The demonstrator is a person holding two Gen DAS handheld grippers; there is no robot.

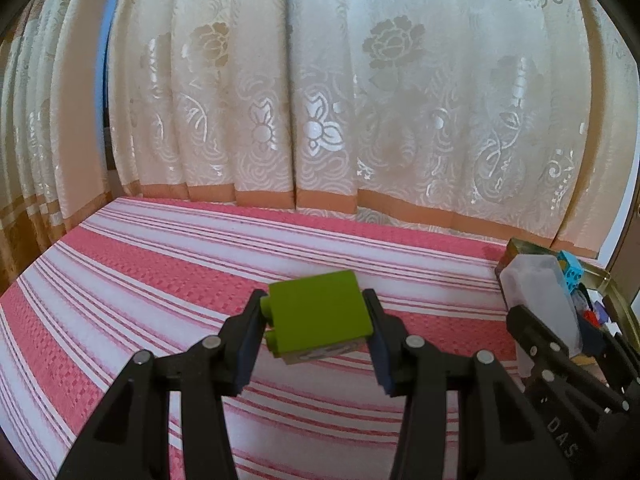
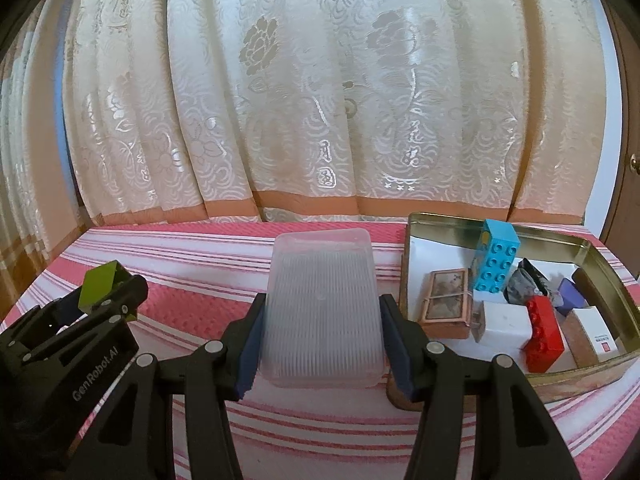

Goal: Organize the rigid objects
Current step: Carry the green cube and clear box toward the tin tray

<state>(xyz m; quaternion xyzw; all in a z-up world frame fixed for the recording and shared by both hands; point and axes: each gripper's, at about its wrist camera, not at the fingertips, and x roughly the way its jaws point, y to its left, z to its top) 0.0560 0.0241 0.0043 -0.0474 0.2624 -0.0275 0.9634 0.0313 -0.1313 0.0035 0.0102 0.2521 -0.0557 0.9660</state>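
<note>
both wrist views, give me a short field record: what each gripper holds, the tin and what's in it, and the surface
left gripper: shut on green block
right gripper: shut on clear plastic box
metal tin: open, on the right side of the bed
tin contents: blue brick, red brick, white cube, small framed picture, other small items
surface: pink striped bedspread
background: cream floral curtain

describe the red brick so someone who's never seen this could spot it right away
Find the gold metal tin at the right end of the pink striped cloth, and look among the things inside, toward its near rim. The red brick lies there beside a white block, below the upright blue brick. It is the only red, studded piece in the tin.
</note>
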